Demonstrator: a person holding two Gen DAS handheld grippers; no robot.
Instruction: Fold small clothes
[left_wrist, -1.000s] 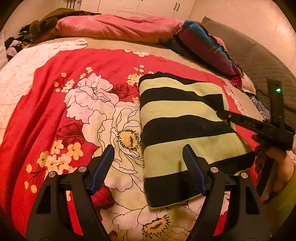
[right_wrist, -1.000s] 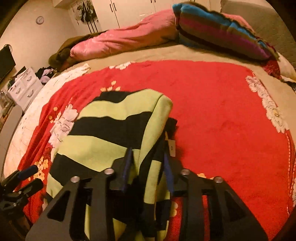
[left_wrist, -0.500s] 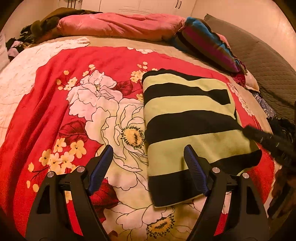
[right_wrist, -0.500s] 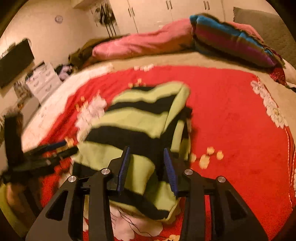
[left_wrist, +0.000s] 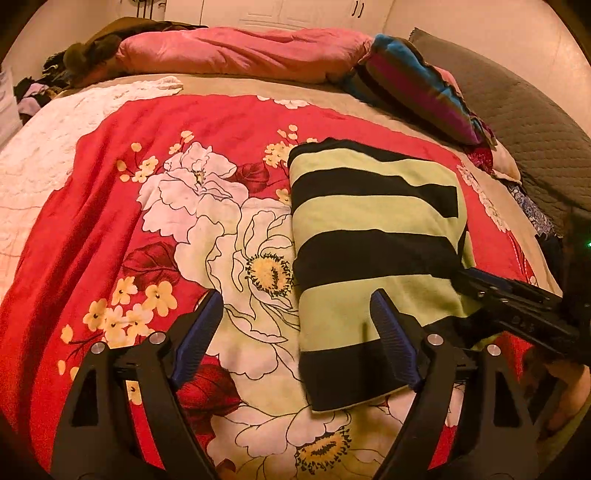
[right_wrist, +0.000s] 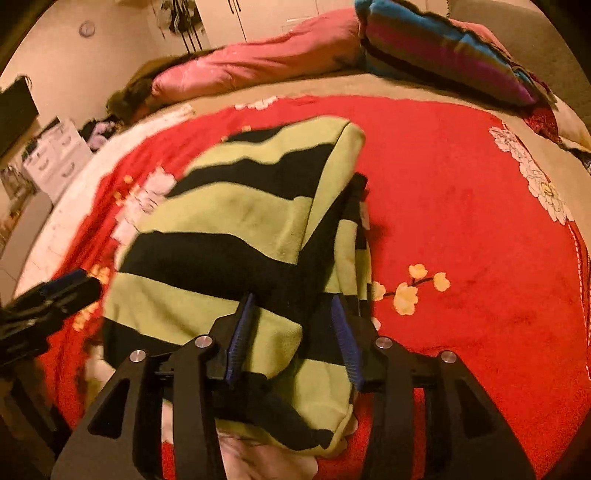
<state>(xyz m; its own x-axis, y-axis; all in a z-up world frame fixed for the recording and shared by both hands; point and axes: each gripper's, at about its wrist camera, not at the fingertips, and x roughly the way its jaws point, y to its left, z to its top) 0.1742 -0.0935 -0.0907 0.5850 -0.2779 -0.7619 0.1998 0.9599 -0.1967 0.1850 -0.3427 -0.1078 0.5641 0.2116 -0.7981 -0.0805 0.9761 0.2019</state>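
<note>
Left gripper (left_wrist: 295, 325) pointing steeply down, jaws spread wide and opening, nothing between the pads, its right finger (left_wrist: 393, 338) over the striped garment (left_wrist: 373, 236). Right gripper (right_wrist: 293, 334) tilted down over the garment's right edge, jaws opening, fabric between the pads, not clamped.

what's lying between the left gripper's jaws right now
Left wrist view: only the floral bedspread; the striped garment's edge starts by the right jaw.

Left tool (left_wrist: 295, 325), lower centre, jaws opening and empty above floral bedspread (left_wrist: 221, 229). Folded green-and-black striped garment (left_wrist: 373, 243) lies centre right; right tool (left_wrist: 517, 306) at its right edge.
</note>
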